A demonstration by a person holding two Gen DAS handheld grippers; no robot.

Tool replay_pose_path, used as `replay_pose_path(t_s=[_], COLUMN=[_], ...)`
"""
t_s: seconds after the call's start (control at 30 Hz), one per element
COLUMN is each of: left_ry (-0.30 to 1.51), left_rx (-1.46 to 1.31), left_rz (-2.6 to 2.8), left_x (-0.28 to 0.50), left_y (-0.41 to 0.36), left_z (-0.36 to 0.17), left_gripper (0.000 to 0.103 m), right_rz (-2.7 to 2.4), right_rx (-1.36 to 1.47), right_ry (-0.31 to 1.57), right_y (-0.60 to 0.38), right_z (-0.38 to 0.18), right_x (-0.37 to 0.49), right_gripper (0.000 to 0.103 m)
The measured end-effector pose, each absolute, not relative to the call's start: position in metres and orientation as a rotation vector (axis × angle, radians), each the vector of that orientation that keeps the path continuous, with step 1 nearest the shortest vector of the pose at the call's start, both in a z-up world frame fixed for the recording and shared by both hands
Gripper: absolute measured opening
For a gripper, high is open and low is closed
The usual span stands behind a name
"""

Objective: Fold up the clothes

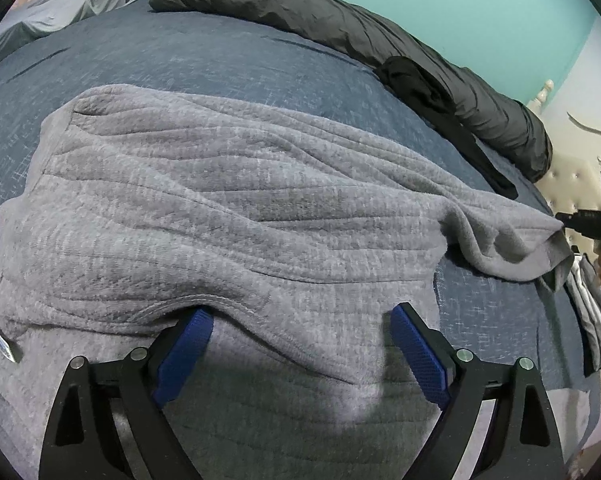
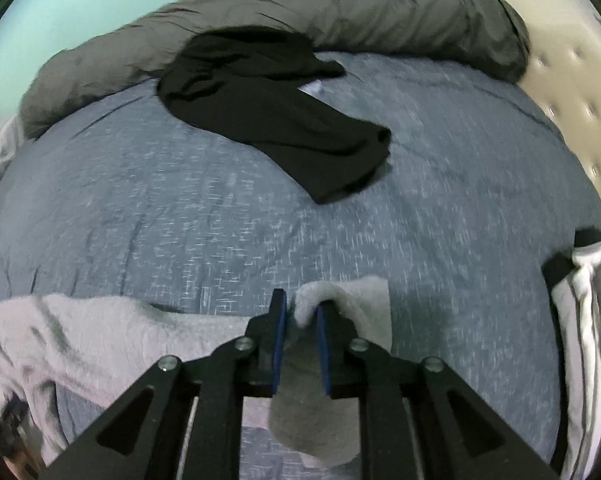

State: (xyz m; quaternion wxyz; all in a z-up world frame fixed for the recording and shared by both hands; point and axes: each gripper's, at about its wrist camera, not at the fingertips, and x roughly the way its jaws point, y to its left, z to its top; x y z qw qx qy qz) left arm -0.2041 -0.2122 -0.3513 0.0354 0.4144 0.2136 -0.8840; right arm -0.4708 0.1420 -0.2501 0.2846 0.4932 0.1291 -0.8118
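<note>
A grey fleece garment (image 1: 228, 200) lies spread and rumpled across the blue bedcover (image 1: 180, 56). My left gripper (image 1: 302, 312) hovers open at the garment's near edge, blue pads wide apart, the left pad (image 1: 188, 344) tucked under a hem fold. At the far right of the left wrist view, my right gripper (image 1: 580, 222) pinches the garment's right corner. In the right wrist view, my right gripper (image 2: 301, 302) is shut on a bunched bit of the grey fleece (image 2: 340, 300), which hangs below the pads and trails off left (image 2: 100, 336).
A black garment (image 2: 284, 120) lies at the back of the bed against a rolled dark grey duvet (image 2: 340, 16). Striped grey and white clothing (image 2: 580, 320) hangs off the right edge. A tufted headboard (image 2: 572, 64) stands at the right, and pale grey cloth (image 1: 68, 4) at the far left.
</note>
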Motion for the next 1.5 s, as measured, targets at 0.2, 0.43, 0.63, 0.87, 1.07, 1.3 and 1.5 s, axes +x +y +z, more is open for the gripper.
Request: replay_pose_path(t_s=[0.2, 0.43, 0.63, 0.87, 1.07, 1.3, 1.5], left_ry=[0.663, 0.667, 0.653, 0.667, 0.669, 0.677, 0.677], left_rx=[1.274, 1.273, 1.277, 1.278, 1.280, 1.282, 1.280], left_rz=[-2.717, -2.720, -2.716, -2.715, -2.719, -2.722, -2.722], left_x=[-0.207, -0.207, -0.207, -0.208, -0.214, -0.213, -0.212], left_y=[-0.214, -0.216, -0.214, -0.213, -0.214, -0.214, -0.213], left_z=[-0.352, -0.351, -0.352, -0.352, -0.353, -0.353, -0.353], left_gripper=[0.093, 0.093, 0.094, 0.095, 0.095, 0.095, 0.095], right_rz=[-2.120, -2.283, -2.216, -2.187, -2.159, -2.207, -2.232], right_rx=[1.258, 1.351, 1.401, 1.347, 1.305, 1.235, 1.240], right_ry=[0.297, 0.052, 0.173, 0.164, 0.288, 0.373, 0.462], right_y=[0.175, 0.258, 0.246, 0.224, 0.204, 0.217, 0.241], right_z=[-0.246, -0.259, -0.299, -0.321, -0.310, -0.243, -0.184], right_x=[-0.464, -0.476, -0.465, -0.458, -0.446, -0.447, -0.461], right_gripper=[0.038, 0.053, 0.053, 0.053, 0.009, 0.006, 0.006])
